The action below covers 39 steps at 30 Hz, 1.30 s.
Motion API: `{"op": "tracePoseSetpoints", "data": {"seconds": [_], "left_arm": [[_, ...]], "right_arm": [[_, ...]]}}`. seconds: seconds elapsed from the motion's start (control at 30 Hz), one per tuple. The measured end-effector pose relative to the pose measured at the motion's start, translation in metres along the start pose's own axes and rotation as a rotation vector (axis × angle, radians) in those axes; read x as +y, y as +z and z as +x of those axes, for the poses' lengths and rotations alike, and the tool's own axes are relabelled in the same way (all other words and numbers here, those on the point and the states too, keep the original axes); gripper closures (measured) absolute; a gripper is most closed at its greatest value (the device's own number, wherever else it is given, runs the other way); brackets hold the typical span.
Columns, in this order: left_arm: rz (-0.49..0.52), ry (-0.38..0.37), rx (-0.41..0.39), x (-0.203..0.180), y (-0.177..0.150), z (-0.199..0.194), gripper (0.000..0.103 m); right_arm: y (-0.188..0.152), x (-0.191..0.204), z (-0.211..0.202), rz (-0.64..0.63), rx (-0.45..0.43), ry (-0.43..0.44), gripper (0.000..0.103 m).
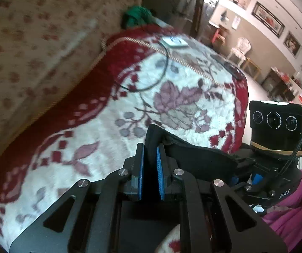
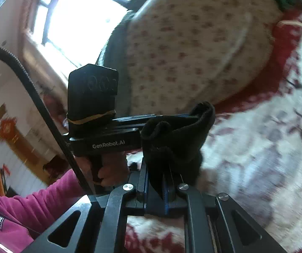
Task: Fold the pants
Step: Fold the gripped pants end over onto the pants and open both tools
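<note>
My left tongs (image 1: 151, 160) and right tongs (image 2: 161, 181) both pinch the black pants (image 2: 172, 139), bunched at lower centre of each frame.

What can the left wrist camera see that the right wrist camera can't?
Only the left wrist view shows the framed pictures on the wall, a white chair and a white box with a black cable on the blanket.

Only the right wrist view shows a bright window and a hand on a grip.

Both show the black pants, pinched in shut jaws of each gripper, and the floral blanket.
</note>
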<state>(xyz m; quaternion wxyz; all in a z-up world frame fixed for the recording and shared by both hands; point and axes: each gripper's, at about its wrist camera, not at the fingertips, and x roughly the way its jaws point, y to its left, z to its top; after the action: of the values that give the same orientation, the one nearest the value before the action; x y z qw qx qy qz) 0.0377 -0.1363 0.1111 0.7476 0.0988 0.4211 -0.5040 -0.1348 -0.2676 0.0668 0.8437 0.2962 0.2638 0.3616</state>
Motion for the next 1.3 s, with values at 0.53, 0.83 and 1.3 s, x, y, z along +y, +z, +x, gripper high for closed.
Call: {"op": "tracePoseSetpoints", "data": {"seconds": [0.53,0.83,1.3], "left_arm": [[-0.335,0.163,-0.213,0.073,-0.121,-0.137,0.093],[-0.651,0.281,-0.283,0.125,-0.223,-0.18,0.093],[-0.683,0.345,-0.233,0.088,-0.239,-0.163,0.05]], "right_arm": [[-0.022,0.096,0.142,-0.208,0.263,0.118,0.093],[-0.083,0.073,0.252,-0.086,0.524,0.074,0.08],[-0.014,0.003,0.136,0.082,0.286,-0.063,0.051]]}}
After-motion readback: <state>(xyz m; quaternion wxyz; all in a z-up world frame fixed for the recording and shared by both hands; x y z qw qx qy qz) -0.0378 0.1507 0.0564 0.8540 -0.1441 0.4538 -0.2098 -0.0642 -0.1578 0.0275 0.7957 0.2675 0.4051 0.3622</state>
